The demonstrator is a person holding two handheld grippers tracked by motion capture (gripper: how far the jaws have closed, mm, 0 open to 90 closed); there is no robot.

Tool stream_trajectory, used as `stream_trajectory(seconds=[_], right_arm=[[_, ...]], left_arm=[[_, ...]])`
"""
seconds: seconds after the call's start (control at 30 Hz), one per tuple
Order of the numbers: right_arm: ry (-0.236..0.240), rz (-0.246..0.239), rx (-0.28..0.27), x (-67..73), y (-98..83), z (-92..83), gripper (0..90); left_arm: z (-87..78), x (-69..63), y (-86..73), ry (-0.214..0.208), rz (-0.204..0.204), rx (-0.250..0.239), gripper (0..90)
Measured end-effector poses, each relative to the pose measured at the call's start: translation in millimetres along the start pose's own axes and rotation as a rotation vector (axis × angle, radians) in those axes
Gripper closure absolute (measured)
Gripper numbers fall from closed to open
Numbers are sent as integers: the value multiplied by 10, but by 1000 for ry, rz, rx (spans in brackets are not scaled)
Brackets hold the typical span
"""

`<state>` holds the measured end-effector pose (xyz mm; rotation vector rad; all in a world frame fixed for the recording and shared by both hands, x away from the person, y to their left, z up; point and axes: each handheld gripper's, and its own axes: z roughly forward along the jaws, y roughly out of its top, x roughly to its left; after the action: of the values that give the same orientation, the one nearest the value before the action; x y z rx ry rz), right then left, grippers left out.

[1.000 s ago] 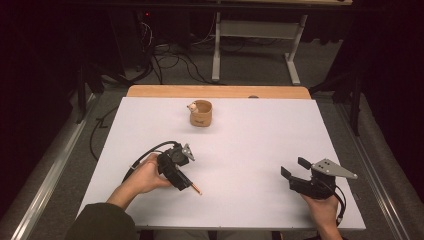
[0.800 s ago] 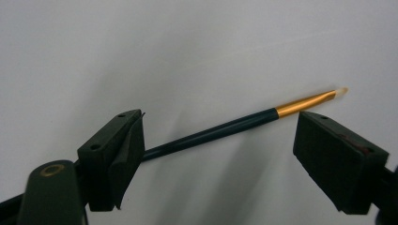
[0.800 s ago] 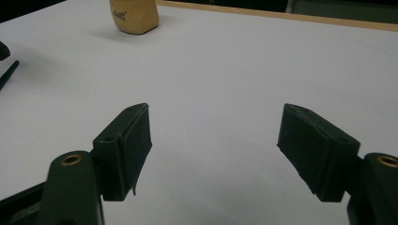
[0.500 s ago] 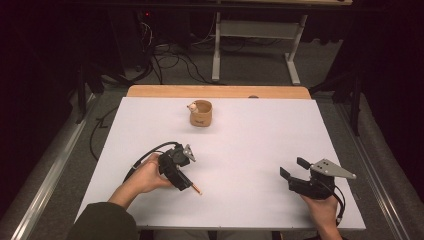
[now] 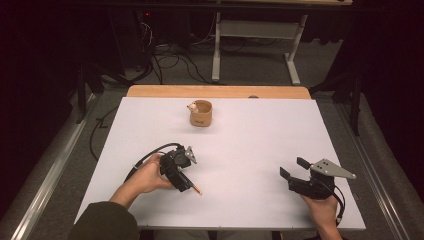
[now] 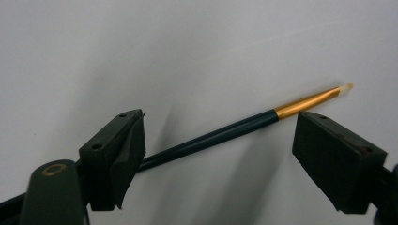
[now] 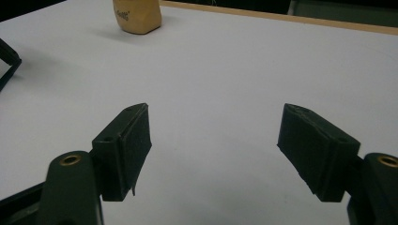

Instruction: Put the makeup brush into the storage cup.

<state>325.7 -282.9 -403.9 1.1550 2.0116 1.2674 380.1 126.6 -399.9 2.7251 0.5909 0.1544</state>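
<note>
Left gripper view: left claw released, straddling thin brush flat on table. Light, stiff, likely rolls; pinch dark handle mid-length. Right claw released.

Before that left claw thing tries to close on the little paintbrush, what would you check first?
1. Left gripper jaws open wide: ok.
2. Paintbrush lies between the jaws: ok, though it runs slantwise, its handle close beside one jaw.
3. Brush flat on the white table, nothing on top of it: ok.
4. Whether a jaw already touches the handle: cannot tell.
5. Right gripper open, holding nothing, well away from the brush: ok.
6. Wooden cup upright at the far side, out of the way: ok.
</note>
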Motion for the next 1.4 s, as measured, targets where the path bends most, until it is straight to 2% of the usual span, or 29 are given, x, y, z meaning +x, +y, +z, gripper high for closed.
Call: stream_trajectory(seconds=[0.37, 0.57, 0.9, 1.1, 1.4], right_arm=[[5, -4, -1, 1, 0, 3, 275], [4, -3, 0, -1, 0, 3, 276], [2, -7, 3, -2, -1, 3, 283], [1, -4, 2, -4, -3, 2, 285], [0, 4, 2, -7, -5, 2, 285]], left_arm=[[62, -4, 4, -7, 17, 33, 182], [94, 2, 0, -9, 13, 48, 190], [92, 3, 1, -20, 10, 49, 217], [83, -9, 0, -27, 12, 50, 266], [78, -16, 4, -27, -6, 57, 285]])
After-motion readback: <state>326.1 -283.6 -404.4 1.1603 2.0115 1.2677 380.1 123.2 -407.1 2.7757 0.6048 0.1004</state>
